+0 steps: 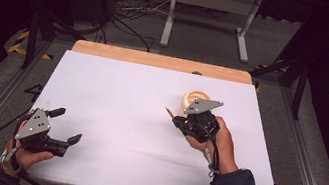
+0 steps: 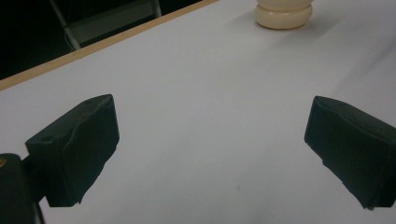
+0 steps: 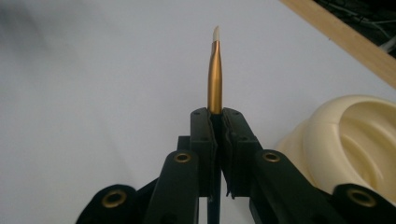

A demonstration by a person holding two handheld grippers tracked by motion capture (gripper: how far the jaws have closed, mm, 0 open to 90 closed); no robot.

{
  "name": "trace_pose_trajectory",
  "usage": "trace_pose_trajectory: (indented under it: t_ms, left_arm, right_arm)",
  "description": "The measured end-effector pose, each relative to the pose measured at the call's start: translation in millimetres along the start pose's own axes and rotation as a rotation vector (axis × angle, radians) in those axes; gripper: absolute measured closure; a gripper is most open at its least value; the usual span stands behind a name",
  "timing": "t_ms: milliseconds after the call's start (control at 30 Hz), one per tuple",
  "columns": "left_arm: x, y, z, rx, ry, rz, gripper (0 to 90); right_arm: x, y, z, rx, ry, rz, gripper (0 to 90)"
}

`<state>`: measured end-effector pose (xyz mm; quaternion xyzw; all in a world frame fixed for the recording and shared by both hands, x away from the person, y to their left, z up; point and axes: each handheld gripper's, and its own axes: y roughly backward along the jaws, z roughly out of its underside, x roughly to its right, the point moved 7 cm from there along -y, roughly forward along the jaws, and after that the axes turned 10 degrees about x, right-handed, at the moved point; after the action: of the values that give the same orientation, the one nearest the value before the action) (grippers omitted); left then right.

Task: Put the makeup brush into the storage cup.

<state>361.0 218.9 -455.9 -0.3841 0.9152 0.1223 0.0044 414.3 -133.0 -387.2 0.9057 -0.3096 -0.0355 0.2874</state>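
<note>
Jaws of right gripper (image 3: 215,121) clamp what looks like a brush (image 3: 215,74); left gripper (image 2: 210,154) gapes low

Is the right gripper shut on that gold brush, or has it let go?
Shut on it. The right gripper has both jaws pressed against the gold brush, whose pale tip pokes out beyond them, beside the cream holder.

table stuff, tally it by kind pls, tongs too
tongs: 2, left open, right shut on the brush
brush: 1, gold with a pale tip
cream holder: 1
total: 4
</note>
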Motion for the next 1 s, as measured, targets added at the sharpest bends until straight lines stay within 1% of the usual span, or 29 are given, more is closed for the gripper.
trace_pose_trajectory:
  t_ms: [33, 167, 300, 333, 433, 667, 700, 733, 767, 800, 833, 900, 933, 1000]
  left_arm:
    - [-0.1, 0.0, 0.0, 0.000, 0.000, 0.000, 3.9]
    - [-0.7, 0.5, -0.2, -0.001, 0.003, -0.003, 3.9]
    - [-1.5, 1.4, -1.0, 0.005, -0.002, -0.005, 3.9]
    - [-1.6, 1.6, -0.9, 0.004, 0.000, -0.006, 3.9]
    - [-1.8, 1.9, -1.0, 0.006, -0.001, -0.006, 3.9]
    - [-1.9, 1.3, -0.8, 0.008, -0.006, -0.008, 3.9]
    - [-1.9, 1.3, -0.8, 0.008, -0.006, -0.008, 3.9]
    - [-1.9, 1.6, -0.6, 0.007, -0.005, -0.009, 3.9]
    - [-1.9, 1.9, -0.8, 0.007, -0.006, -0.007, 3.9]
    - [-2.1, 2.0, -0.8, 0.007, -0.006, -0.007, 3.9]
    - [-2.2, 1.7, -0.6, 0.008, -0.004, -0.007, 3.9]
    - [-2.2, 1.7, -0.5, 0.006, -0.005, -0.007, 3.9]
    - [-2.2, 1.7, -0.5, 0.006, -0.005, -0.007, 3.9]
    - [-2.1, 1.9, -0.7, 0.007, -0.008, -0.007, 3.9]
  right_arm:
    - [1.0, 1.0, -1.6, 0.020, -0.009, 0.003, 84.4]
    - [5.0, 5.6, -8.2, 0.097, -0.019, 0.023, 84.5]
    - [7.2, 11.6, -14.5, 0.176, -0.015, 0.030, 84.4]
    - [8.0, 12.8, -15.8, 0.192, -0.021, 0.040, 84.4]
    - [9.9, 15.4, -18.8, 0.230, -0.019, 0.055, 84.4]
    - [14.6, 21.4, -25.8, 0.312, -0.011, 0.070, 84.5]
    - [14.6, 21.4, -25.8, 0.312, -0.011, 0.070, 84.5]
    - [18.1, 24.7, -28.9, 0.340, -0.015, 0.088, 84.4]
    - [18.1, 24.7, -28.9, 0.340, -0.015, 0.088, 84.4]
    - [19.4, 26.6, -30.8, 0.360, -0.012, 0.089, 84.4]
    - [22.6, 30.5, -34.3, 0.392, -0.023, 0.098, 84.5]
    - [24.8, 33.3, -37.1, 0.416, -0.017, 0.113, 84.4]
    - [24.8, 33.3, -37.1, 0.416, -0.017, 0.113, 84.4]
    - [26.8, 34.9, -39.2, 0.434, -0.023, 0.118, 84.5]
